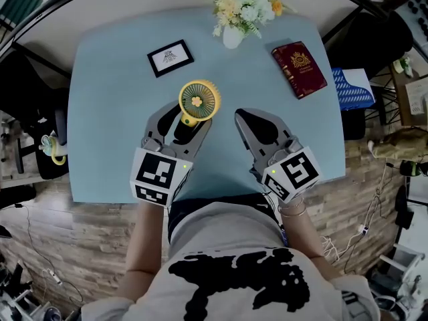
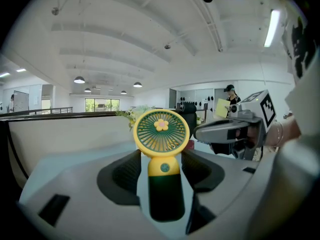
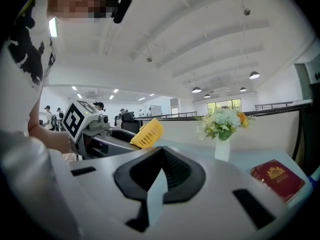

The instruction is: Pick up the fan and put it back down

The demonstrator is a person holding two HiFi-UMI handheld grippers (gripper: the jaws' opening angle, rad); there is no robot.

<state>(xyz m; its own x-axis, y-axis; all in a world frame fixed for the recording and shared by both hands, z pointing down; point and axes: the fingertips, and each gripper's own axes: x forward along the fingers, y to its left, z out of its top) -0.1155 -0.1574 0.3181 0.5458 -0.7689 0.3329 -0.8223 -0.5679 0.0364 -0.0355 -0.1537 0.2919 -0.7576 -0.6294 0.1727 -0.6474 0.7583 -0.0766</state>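
A small yellow fan [image 1: 198,101] with a flower at its centre and a dark handle stands on the light blue table [image 1: 110,119], its face towards me. My left gripper [image 1: 184,124] is open, one jaw on each side of the handle. In the left gripper view the fan [image 2: 162,134] fills the middle of the left gripper [image 2: 162,166], and a strip of table shows between the handle and the left pad. My right gripper [image 1: 241,117] rests shut and empty just right of the fan. From the right gripper [image 3: 160,151] the fan's rim [image 3: 147,134] shows at the left.
A white vase of flowers [image 1: 234,32] stands at the table's far edge, a framed card [image 1: 170,57] to the far left and a red booklet [image 1: 299,69] to the far right. A blue object [image 1: 352,89] lies beyond the right edge.
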